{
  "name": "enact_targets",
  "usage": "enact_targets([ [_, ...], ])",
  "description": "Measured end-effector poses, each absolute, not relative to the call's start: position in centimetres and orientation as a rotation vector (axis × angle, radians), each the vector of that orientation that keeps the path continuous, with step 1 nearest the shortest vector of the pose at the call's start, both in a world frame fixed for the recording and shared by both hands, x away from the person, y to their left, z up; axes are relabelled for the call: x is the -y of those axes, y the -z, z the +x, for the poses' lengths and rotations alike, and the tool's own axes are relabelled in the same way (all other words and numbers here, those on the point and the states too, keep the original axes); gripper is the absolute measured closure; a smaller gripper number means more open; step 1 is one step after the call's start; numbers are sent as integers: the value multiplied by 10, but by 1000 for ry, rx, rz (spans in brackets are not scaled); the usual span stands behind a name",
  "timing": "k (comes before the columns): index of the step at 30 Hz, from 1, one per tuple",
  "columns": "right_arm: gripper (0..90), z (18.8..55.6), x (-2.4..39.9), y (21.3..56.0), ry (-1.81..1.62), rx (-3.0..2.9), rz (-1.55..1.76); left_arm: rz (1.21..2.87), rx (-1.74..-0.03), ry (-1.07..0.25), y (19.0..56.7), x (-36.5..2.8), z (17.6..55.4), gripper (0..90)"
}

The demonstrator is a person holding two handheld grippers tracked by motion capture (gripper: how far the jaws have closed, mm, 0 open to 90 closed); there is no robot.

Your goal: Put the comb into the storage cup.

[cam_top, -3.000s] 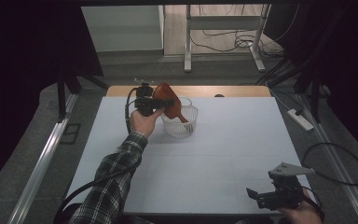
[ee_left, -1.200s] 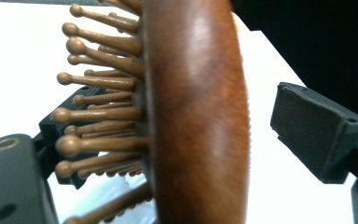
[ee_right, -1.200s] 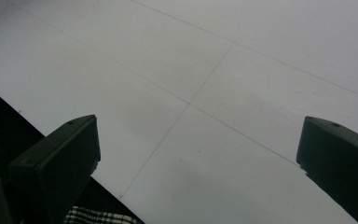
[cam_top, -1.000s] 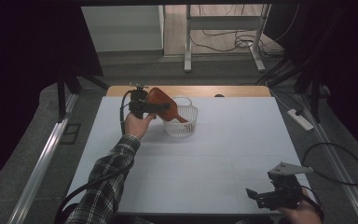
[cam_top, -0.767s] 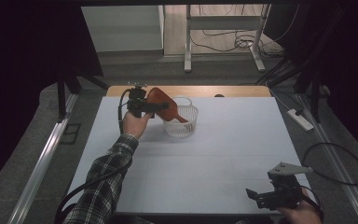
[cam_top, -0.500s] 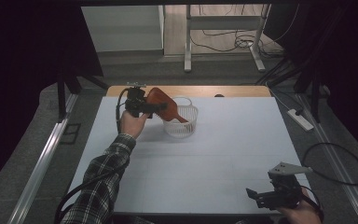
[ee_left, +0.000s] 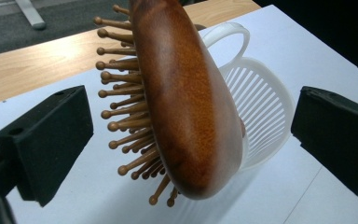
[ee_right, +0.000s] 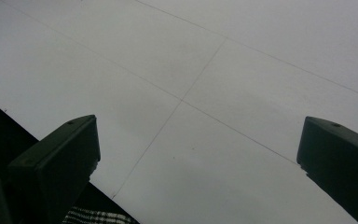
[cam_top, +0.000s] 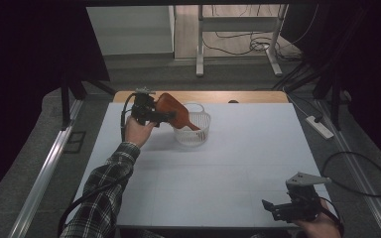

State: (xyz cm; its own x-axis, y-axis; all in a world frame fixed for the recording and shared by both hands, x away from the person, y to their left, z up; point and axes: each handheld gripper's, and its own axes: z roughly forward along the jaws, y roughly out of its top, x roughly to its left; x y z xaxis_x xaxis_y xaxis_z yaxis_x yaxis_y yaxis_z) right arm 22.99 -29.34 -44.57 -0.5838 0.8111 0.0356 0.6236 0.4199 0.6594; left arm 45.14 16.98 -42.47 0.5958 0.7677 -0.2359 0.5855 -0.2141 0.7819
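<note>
Wooden hairbrush (ee_left: 186, 98) propped handle-down in the white basket (cam_top: 194, 130), head overhanging its rim between the just-opened, non-touching jaws of the left hand-held gripper (cam_top: 162, 117): liable to tip out, or topple the light basket.

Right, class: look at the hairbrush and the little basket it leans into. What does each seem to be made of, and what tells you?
Hairbrush: looks like wood, reddish-brown with a smooth sheen; faint grain shows on its back, and the ball-tipped pins seem wooden too.
Basket: probably plastic, white and slightly translucent, with thin moulded ribs and a loop handle.
</note>
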Motion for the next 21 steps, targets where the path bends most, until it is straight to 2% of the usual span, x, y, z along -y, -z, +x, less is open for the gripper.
enact_targets([
  [21, 0, 230, 293, 446, -926, -2392, 1244, 1953, -1020, -288, 423, -178, 439, 0],
])
